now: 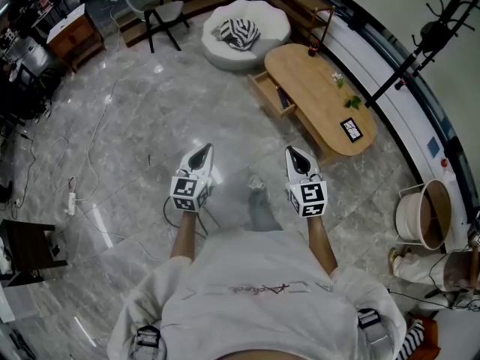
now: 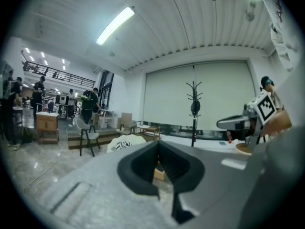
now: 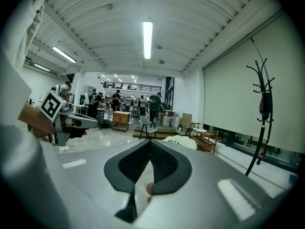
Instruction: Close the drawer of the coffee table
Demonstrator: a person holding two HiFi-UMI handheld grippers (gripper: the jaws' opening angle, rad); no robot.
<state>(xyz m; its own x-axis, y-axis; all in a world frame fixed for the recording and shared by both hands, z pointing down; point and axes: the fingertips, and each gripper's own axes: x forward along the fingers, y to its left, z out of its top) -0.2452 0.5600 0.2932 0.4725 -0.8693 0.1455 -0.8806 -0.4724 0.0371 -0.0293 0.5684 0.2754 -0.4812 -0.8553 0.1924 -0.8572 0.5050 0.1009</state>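
Open drawer (image 1: 270,94) of the coffee table (image 1: 309,77) lies well ahead — nearer the right claw (image 1: 296,153) than the left claw (image 1: 201,151), both clenched empty.

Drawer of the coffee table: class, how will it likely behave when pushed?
The drawer looks like rigid wood, so it should slide without flexing. Pulled out of the coffee table, it might jam under an off-centre push.
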